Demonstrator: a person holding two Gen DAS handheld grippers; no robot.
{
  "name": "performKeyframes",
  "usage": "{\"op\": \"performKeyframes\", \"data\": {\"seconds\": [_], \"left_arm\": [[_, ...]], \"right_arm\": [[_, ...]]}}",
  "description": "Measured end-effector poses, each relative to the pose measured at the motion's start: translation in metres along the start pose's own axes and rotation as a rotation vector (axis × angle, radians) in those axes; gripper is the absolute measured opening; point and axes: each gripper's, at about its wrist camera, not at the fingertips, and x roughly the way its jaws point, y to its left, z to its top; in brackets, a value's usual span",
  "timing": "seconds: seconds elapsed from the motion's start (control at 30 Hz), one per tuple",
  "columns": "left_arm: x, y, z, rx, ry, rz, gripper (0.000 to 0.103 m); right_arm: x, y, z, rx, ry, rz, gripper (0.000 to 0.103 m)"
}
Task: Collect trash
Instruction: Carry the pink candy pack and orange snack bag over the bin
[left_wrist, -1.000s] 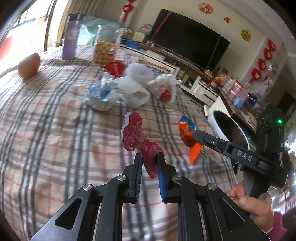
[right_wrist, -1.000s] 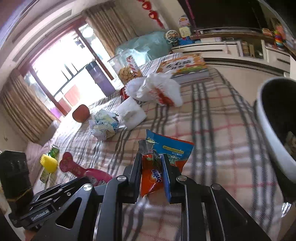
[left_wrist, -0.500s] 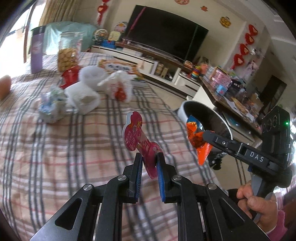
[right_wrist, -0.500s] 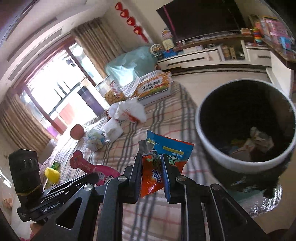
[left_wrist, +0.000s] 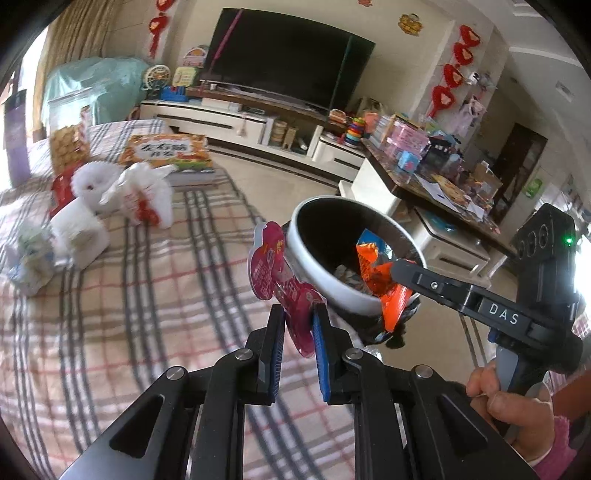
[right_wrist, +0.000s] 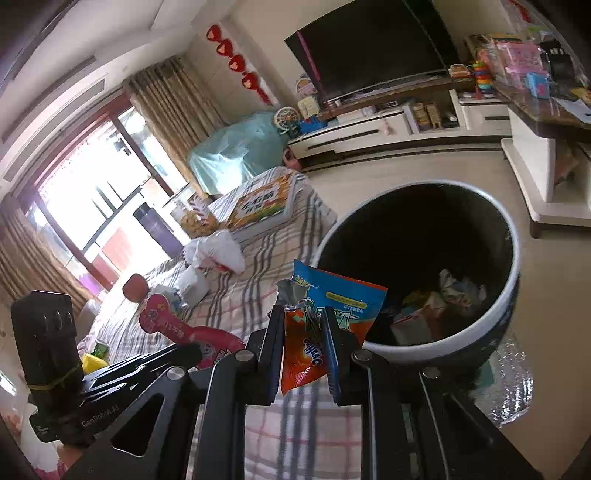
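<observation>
My left gripper (left_wrist: 298, 314) is shut on a pink flat package (left_wrist: 275, 273), held upright just left of the round bin (left_wrist: 314, 254). The right gripper (right_wrist: 301, 314) is shut on an orange and blue snack wrapper (right_wrist: 332, 299), close to the bin (right_wrist: 513, 258) rim. In the left wrist view the right gripper (left_wrist: 391, 271) holds that orange wrapper (left_wrist: 380, 280) over the bin's near edge. Crumpled paper and wrappers (right_wrist: 447, 291) lie at the bottom of the bin. In the right wrist view the pink package (right_wrist: 177, 328) shows at the left.
On the plaid cloth (left_wrist: 129, 295) lie white crumpled bags (left_wrist: 144, 195), a tissue wad (left_wrist: 77, 232), a red packet (left_wrist: 61, 188), a snack jar (left_wrist: 68, 140) and a book (left_wrist: 170, 151). Beyond stand a TV unit (left_wrist: 258, 122) and a cluttered table (left_wrist: 436, 173). A hand (left_wrist: 513, 406) grips the right handle.
Both grippers swung right from over the cloth toward the bin, still holding their wrappers. The bin now fills the right wrist view and the orange wrapper hangs over its rim.
</observation>
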Motion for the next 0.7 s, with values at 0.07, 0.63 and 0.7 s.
{"op": "performKeyframes", "data": {"seconds": [0.07,0.63,0.7], "left_arm": [[0.008,-0.003,0.006,0.005,-0.002,-0.006,0.014],[0.066,-0.026,0.034,0.038,0.027,-0.034,0.014],[0.072,-0.027,0.038,0.041,0.029,-0.035,0.014]], "right_arm": [[-0.002,-0.005,0.004,0.002,-0.008,-0.009,0.020],[0.001,-0.046,0.024,0.044,-0.022,-0.065,0.020],[0.003,-0.049,0.026,0.046,-0.019,-0.070,0.020]]}}
